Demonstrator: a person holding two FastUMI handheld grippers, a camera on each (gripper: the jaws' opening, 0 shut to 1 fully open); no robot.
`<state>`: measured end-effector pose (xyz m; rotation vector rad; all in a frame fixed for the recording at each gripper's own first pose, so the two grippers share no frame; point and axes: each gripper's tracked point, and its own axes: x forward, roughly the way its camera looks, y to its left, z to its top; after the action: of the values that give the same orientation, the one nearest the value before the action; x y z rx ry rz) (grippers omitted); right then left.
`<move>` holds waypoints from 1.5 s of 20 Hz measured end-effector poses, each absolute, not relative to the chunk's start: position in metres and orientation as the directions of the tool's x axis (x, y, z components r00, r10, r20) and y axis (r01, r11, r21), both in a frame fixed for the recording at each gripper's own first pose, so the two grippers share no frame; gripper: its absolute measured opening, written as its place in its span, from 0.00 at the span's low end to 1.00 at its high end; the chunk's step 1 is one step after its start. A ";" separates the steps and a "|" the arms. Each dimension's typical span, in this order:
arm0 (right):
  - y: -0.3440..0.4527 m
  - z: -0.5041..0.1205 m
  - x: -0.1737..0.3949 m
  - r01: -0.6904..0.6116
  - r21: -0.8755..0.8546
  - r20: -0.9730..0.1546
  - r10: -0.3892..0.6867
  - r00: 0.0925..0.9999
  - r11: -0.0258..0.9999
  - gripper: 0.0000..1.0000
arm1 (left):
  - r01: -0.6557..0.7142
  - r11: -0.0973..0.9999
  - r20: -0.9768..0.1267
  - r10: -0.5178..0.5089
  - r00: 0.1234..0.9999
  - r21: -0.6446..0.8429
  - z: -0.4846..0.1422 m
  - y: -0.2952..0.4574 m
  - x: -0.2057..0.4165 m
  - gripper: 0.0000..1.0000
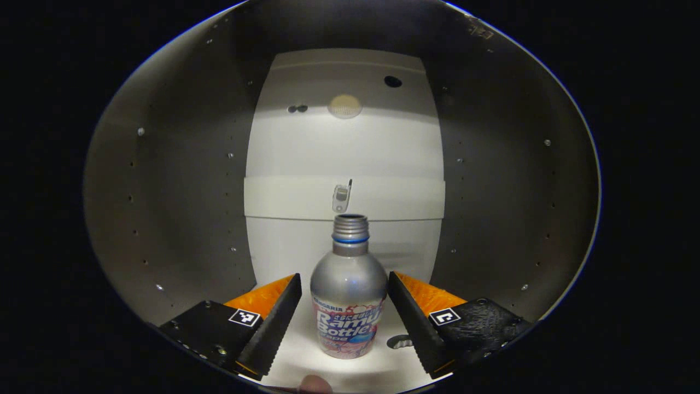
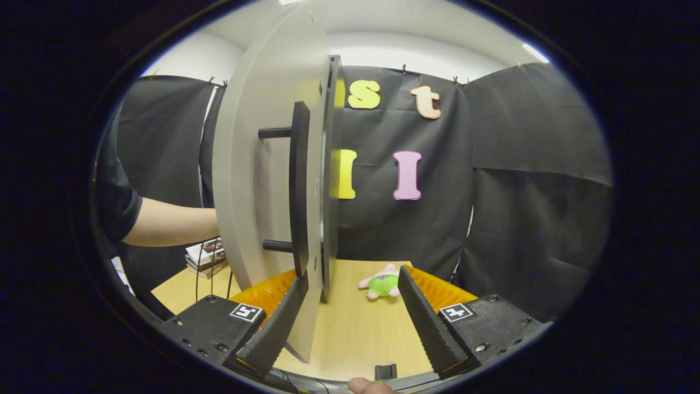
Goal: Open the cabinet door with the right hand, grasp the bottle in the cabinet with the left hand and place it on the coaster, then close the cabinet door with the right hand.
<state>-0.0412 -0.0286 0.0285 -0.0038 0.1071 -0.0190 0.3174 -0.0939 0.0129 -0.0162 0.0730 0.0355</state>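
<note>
A: Left gripper view first: what is the biggest thing there?
B: The cabinet (image 1: pixel 164 180), seen from inside. Its side walls are smooth, grey and matte, dotted with rows of small drilled holes, and its back panel is paler, with a flat band running across it. The floor of it is white and glossy.

A: And the bottle?
B: The bottle (image 1: pixel 349 284) stands upright on the cabinet floor, near the front edge and about midway between the side walls. It is brushed metal, round-shouldered, with a threaded neck and no cap, and a printed label wraps its lower half.

A: How does the left gripper (image 1: pixel 344 317) stand to it?
B: Its fingers are spread, one on each side of the bottle's body, with a narrow gap on both sides. The inner faces are ridged like saw teeth. I see no contact.

A: Now the right gripper view.
B: The cabinet door (image 2: pixel 262 164) is swung open and seen nearly edge-on: a flat pale slab with a dark edge. A long, straight black bar handle (image 2: pixel 299 186) stands off it on two round pegs. Beneath lies a light wood-grain desk (image 2: pixel 355 334).

A: The right gripper (image 2: pixel 350 312)?
B: Spread wide. Its left finger sits just under the handle's lower end by the door's bottom corner; whether it touches, I cannot tell. Nothing is pinched.

A: Anything smaller?
B: A soft green and pink plush toy (image 2: pixel 383 284) near the desk's far edge, and a person's bare forearm (image 2: pixel 175 221) reaching behind the door.
</note>
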 end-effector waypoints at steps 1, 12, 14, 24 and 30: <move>-0.030 0.027 -0.040 0.020 -0.005 -0.114 -0.021 0.993 1.000 1.00 | -0.027 0.999 -0.089 0.025 0.996 -0.024 0.009 -0.095 0.323 0.97; -0.044 0.025 -0.037 0.042 0.005 -0.123 -0.041 0.992 0.999 1.00 | -0.001 1.000 -0.076 0.004 0.997 0.031 0.011 -0.104 0.319 0.80; -0.044 0.022 -0.041 0.039 0.010 -0.129 -0.037 0.991 0.999 1.00 | -0.005 0.999 -0.070 0.008 0.998 0.039 0.014 -0.103 0.312 0.79; -0.050 0.005 -0.052 -0.012 0.051 -0.136 0.018 0.991 0.999 1.00 | -0.031 0.998 -0.035 0.033 0.999 0.046 0.026 -0.077 0.204 0.77; -0.036 0.000 -0.062 -0.051 0.060 -0.136 0.059 0.989 0.997 1.00 | -0.065 0.997 0.005 0.065 0.998 0.028 0.041 -0.040 0.127 0.77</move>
<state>-0.0621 -0.0358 0.0004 0.0564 0.1386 0.0554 0.1265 -0.0404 0.0408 0.0282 -0.0042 0.0653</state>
